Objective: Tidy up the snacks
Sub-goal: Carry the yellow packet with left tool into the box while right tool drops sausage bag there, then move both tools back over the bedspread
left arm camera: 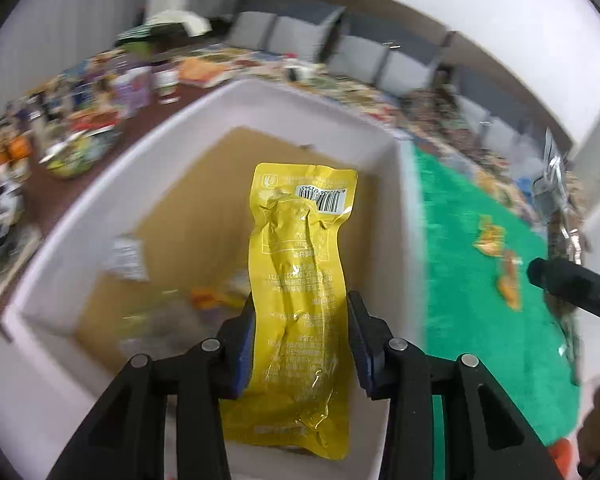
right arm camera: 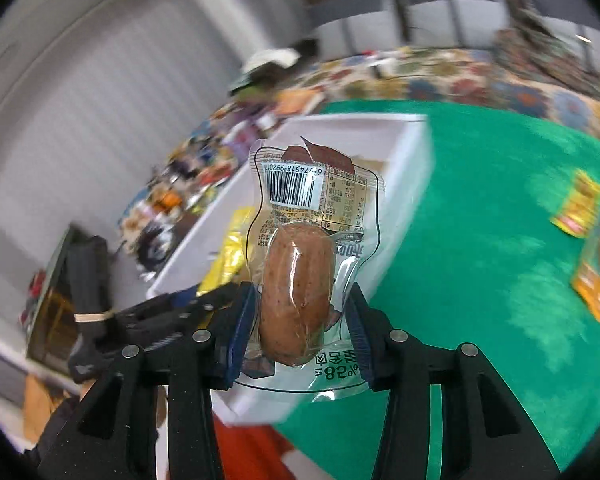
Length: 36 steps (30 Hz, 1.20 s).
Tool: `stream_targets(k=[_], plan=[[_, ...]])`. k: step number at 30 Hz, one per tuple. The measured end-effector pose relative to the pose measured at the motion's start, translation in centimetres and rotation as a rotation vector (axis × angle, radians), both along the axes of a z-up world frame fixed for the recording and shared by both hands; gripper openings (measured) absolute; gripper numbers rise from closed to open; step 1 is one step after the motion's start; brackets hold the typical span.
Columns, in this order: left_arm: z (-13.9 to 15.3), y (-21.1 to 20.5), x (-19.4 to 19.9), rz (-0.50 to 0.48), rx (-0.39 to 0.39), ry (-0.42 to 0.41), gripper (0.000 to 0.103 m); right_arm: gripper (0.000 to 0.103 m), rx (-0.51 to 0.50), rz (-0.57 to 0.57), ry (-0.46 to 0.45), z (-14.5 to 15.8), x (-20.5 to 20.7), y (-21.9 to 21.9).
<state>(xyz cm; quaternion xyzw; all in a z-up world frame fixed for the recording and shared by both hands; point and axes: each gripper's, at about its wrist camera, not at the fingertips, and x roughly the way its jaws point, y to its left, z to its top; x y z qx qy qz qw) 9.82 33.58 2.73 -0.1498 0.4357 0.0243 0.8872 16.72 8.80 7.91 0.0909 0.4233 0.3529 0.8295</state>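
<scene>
Left wrist view: left gripper (left arm camera: 302,336), black with blue pads, clamped on a long yellow foil snack pouch (left arm camera: 300,280) with a barcode label at its far end; pouch held lengthwise between the fingers, hanging over the open white rectangular bin (left arm camera: 112,176) with a tan cardboard floor; inside the bin, blurred, a small white-labelled packet (left arm camera: 126,258) and some orange wrappers (left arm camera: 212,296) near the fingertips; right of the bin, a green fuzzy mat (left arm camera: 468,300) on the counter, carrying two small orange snack packets (left arm camera: 500,256); at the right edge, one black finger of the right gripper (left arm camera: 572,284) with a clear crinkled wrapper showing beyond it; behind the bin, a blurred crowd of assorted snack packages (left arm camera: 100,96) on the dark counter.

Right wrist view: right gripper (right arm camera: 302,328) clamped on a clear plastic vacuum pack holding a reddish-brown sausage (right arm camera: 300,280), barcode and printed panel at the far end; pack held above the near corner of the white bin (right arm camera: 416,148); yellow pouch (right arm camera: 228,252) visible to the left at the bin's side, with the left gripper's black frame (right arm camera: 160,320) below it; green mat (right arm camera: 480,260) to the right, orange packets (right arm camera: 588,240) lying on it well apart from the bin; patterned cloth (right arm camera: 460,76) beyond the mat.
</scene>
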Motion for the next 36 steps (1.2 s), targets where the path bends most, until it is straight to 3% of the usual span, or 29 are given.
stream_targets(k=[3, 4, 5, 8, 10, 13, 15, 21, 24, 28, 32, 36], plan=[[-2.2, 2.4, -0.9, 0.085, 0.044, 0.06, 0.045, 0.055, -0.022, 0.075, 0.034, -2.0, 0.2, 5.7], [-3.0, 3.1, -1.2, 0.105, 0.046, 0.079, 0.051, 0.066, -0.027, 0.099, 0.048, -2.6, -0.1, 6.8], [-3.5, 3.4, -1.5, 0.117, 0.045, 0.088, 0.06, 0.07, -0.045, 0.132, 0.08, -3.7, -0.3, 7.9], [-3.3, 3.8, -3.0, 0.152, 0.058, 0.068, 0.079, 0.069, -0.089, 0.148, 0.125, -5.6, -1.4, 8.2], [-2.4, 3.4, -3.5, 0.168, 0.053, 0.02, 0.082, 0.07, -0.092, 0.112, 0.092, -5.7, -1.7, 6.3], [-0.4, 1.2, -3.7, 0.138, 0.001, -0.063, 0.087, 0.076, -0.123, 0.018, -0.01, -5.7, -1.9, 1.7], [1.0, -1.2, -3.2, 0.092, -0.029, -0.117, 0.091, 0.078, -0.213, -0.07, -0.091, -6.9, -1.7, -2.4], [3.4, -13.9, -1.9, -0.186, -0.093, -0.216, 0.101, 0.078, -0.506, -0.34, -0.106, -14.0, -2.8, -17.8], [1.4, -21.1, -0.3, -0.325, -0.091, -0.165, 0.103, 0.078, -0.542, -0.476, -0.069, -15.9, -3.9, -25.2], [-4.2, -28.9, 3.0, -0.421, -0.029, -0.042, 0.103, 0.078, -0.511, -0.617, -0.02, -17.2, -4.4, -31.9], [-8.4, -33.5, 5.9, -0.439, 0.045, 0.021, 0.102, 0.078, -0.473, -0.667, -0.018, -17.4, -4.1, -34.0], [-11.5, -35.2, 8.4, -0.421, 0.114, 0.039, 0.102, 0.079, -0.442, -0.698, -0.04, -18.2, -3.6, -34.6]])
